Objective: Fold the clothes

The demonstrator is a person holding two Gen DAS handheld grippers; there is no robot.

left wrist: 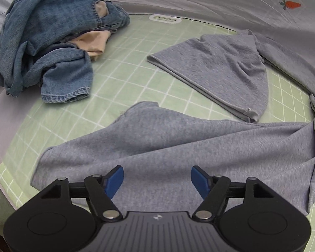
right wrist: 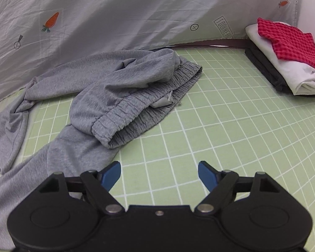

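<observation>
Left gripper (left wrist: pixel 157 180) hung jaws spread, nothing pinched, over a leg of the grey sweatpants (left wrist: pixel 157 138). Right gripper (right wrist: pixel 159 175) also spread and empty, over the green grid mat (right wrist: pixel 220 126), the pants' waistband (right wrist: pixel 136 113) just beyond. Farther off: crumpled jeans (left wrist: pixel 46 42) at left, folded stack (right wrist: pixel 283 63) at right, white sheet (right wrist: pixel 115 10) behind.

A green mat (right wrist: pixel 220 126) with white squares covers the table. A pale sheet (right wrist: pixel 115 10) with little carrots (right wrist: pixel 51 21) hangs behind it.
</observation>
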